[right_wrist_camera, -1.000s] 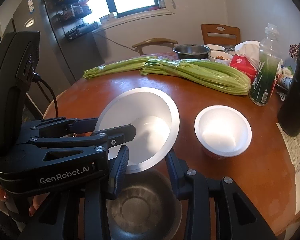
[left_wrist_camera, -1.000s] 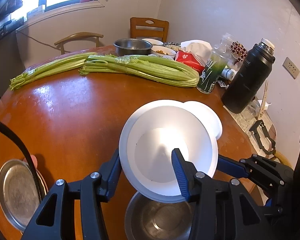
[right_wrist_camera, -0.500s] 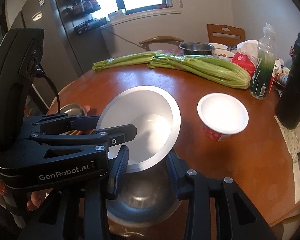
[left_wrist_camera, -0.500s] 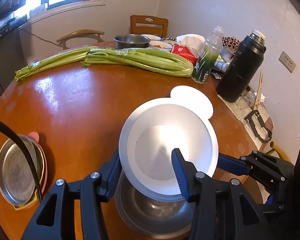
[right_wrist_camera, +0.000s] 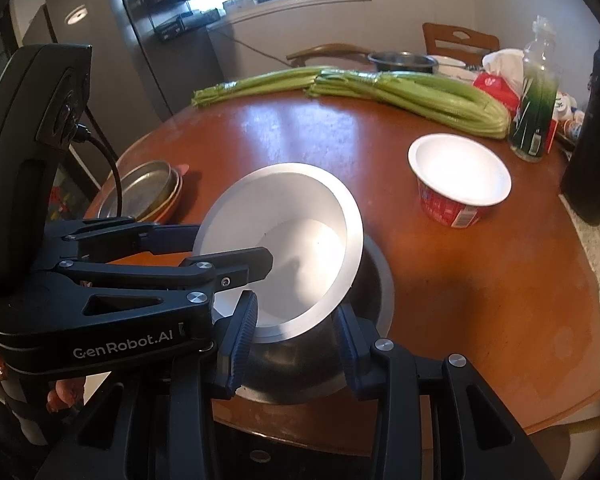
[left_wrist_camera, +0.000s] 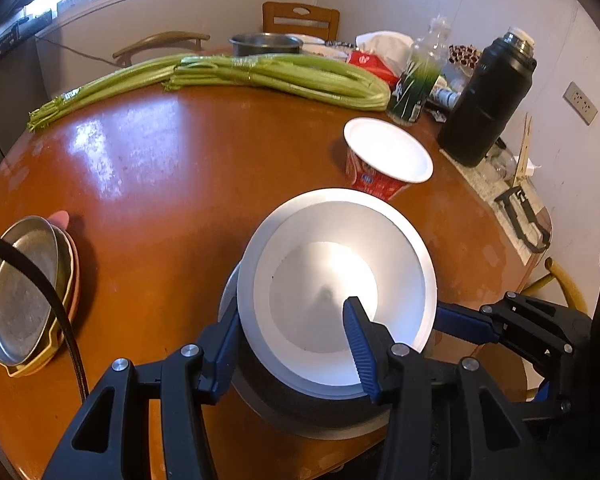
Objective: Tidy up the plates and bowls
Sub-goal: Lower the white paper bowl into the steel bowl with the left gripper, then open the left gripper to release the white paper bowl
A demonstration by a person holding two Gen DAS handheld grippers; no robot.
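Two tongs share one white bowl [left_wrist_camera: 336, 292]: the left tongs [left_wrist_camera: 292, 344] clamp its near rim, the right tongs [right_wrist_camera: 296, 336] are closed on its rim from the other side, holding it tilted over a steel bowl [right_wrist_camera: 374, 280] at the near edge of the desk [left_wrist_camera: 160, 168]. Uneven release could tip it sideways, or knock the steel bowl off that edge.

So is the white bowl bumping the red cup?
Apart. In the right wrist view, bare brown table shows between the white bowl and the red cup.
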